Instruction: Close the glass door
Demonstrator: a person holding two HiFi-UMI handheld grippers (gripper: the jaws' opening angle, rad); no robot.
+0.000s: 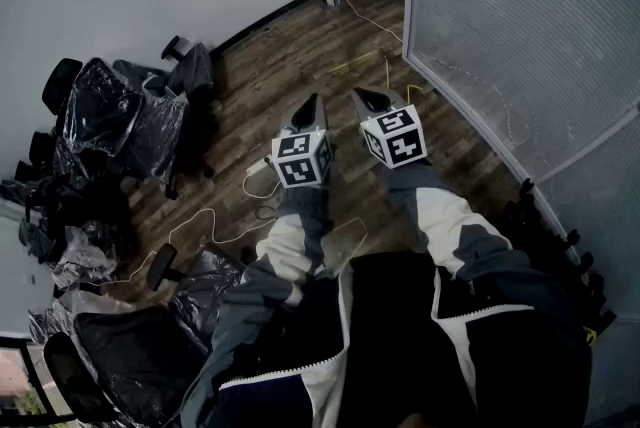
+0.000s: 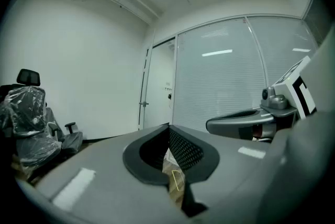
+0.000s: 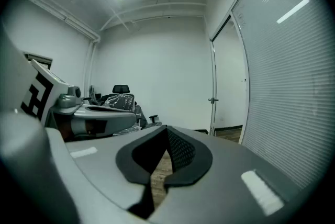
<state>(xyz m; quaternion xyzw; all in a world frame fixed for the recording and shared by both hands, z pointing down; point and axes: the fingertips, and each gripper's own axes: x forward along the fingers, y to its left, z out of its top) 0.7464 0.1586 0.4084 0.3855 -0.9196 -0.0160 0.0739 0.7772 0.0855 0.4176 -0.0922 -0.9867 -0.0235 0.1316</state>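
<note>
The glass door (image 3: pixel 213 87) stands a few steps ahead, its metal edge and handle (image 3: pixel 213 100) showing in the right gripper view, with a doorway gap (image 3: pixel 228 87) between it and the blind-covered glass wall (image 3: pixel 282 87). In the left gripper view the door edge (image 2: pixel 143 92) and the gap (image 2: pixel 159 87) lie straight ahead. My left gripper (image 1: pixel 308 109) and right gripper (image 1: pixel 371 99) are held side by side at waist height, far from the door. Both are shut with nothing between the jaws (image 2: pixel 168 126) (image 3: pixel 167 127).
Office chairs wrapped in plastic (image 1: pixel 120 121) crowd the left side, with more at the lower left (image 1: pixel 130 356). A yellow cable (image 1: pixel 365 16) runs over the wooden floor (image 1: pixel 290 56) towards the door. The glass wall (image 1: pixel 520 26) curves along the right.
</note>
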